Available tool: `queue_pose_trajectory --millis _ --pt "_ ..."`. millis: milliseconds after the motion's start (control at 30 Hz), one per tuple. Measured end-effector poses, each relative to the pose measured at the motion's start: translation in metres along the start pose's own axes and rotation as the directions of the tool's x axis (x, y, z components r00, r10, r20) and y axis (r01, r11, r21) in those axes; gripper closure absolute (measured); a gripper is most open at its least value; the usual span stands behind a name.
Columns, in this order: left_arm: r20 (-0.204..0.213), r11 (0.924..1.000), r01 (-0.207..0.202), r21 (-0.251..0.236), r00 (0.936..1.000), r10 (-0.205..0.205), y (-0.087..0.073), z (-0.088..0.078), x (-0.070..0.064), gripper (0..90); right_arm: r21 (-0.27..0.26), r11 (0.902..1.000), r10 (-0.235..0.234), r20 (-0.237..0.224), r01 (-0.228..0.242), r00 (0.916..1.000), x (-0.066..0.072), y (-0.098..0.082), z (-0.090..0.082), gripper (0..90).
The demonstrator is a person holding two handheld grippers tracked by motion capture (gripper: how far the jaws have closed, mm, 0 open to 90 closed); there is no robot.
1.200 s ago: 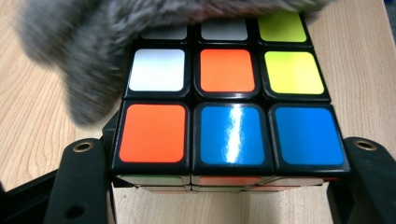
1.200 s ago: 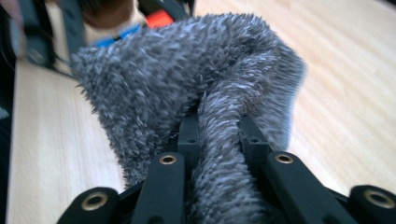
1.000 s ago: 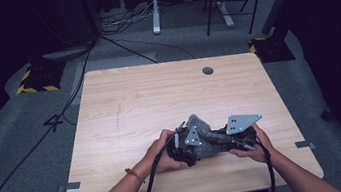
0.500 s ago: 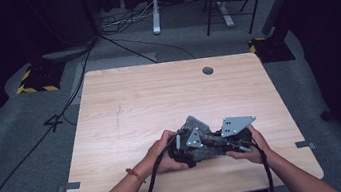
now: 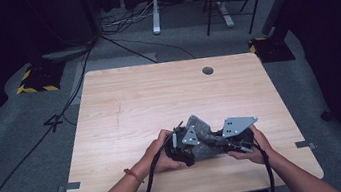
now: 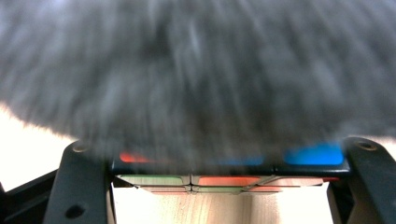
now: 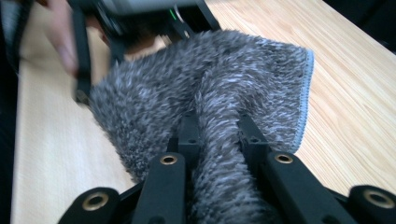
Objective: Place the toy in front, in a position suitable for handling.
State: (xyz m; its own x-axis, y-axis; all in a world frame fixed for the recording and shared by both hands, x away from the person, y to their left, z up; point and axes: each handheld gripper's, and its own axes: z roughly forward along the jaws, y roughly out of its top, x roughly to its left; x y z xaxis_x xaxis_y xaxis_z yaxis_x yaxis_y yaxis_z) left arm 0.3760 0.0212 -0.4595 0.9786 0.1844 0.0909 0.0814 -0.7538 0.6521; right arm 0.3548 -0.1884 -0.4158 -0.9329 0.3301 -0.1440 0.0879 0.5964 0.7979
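You work at a pale wooden table [image 5: 124, 107] with a round grommet [image 5: 208, 70], on grey carpet [image 5: 9, 149] in a dark room strewn with cables [image 5: 130, 41]. At the near edge, your right gripper [image 7: 217, 126] pinches a fold of the grey fuzzy cloth [image 7: 205, 93]. Your left gripper [image 6: 224, 172] clamps a colour cube [image 6: 224, 179] beneath that cloth.

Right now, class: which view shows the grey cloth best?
The right gripper view: the cloth shows its fuzzy pile and stitched edge. The left gripper view shows a blur; the high view, a small bundle.
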Motion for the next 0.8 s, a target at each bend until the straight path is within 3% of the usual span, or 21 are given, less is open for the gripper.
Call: queue_pose_trajectory --millis 200,367,500,533,800 --pt "0.005 0.9998 -0.013 0.016 0.9999 0.013 0.000 0.004 -0.001 33.8 0.026 0.9982 -0.055 0.010 0.055 0.9984 0.009 0.008 0.012 76.4" --pt "-0.003 0.9996 -0.021 0.018 0.9998 0.021 0.000 -0.001 0.000 33.8 0.026 0.9994 -0.023 0.022 0.022 0.9995 0.001 0.003 0.008 76.5" --pt "-0.008 0.9997 -0.021 -0.014 0.9998 0.021 -0.002 -0.008 0.001 33.8 0.046 0.9989 -0.003 0.057 0.000 0.9984 -0.007 -0.006 0.000 76.6" --pt "-0.007 0.9995 -0.024 -0.019 0.9997 0.024 -0.002 -0.012 0.001 33.8 0.048 0.9986 0.020 0.059 -0.023 0.9981 -0.011 -0.012 -0.003 76.6" --pt "-0.018 0.9988 0.001 -0.049 0.9998 -0.002 -0.004 -0.022 0.005 33.8 0.070 0.9974 0.015 0.070 -0.019 0.9975 -0.012 -0.016 -0.002 76.6"
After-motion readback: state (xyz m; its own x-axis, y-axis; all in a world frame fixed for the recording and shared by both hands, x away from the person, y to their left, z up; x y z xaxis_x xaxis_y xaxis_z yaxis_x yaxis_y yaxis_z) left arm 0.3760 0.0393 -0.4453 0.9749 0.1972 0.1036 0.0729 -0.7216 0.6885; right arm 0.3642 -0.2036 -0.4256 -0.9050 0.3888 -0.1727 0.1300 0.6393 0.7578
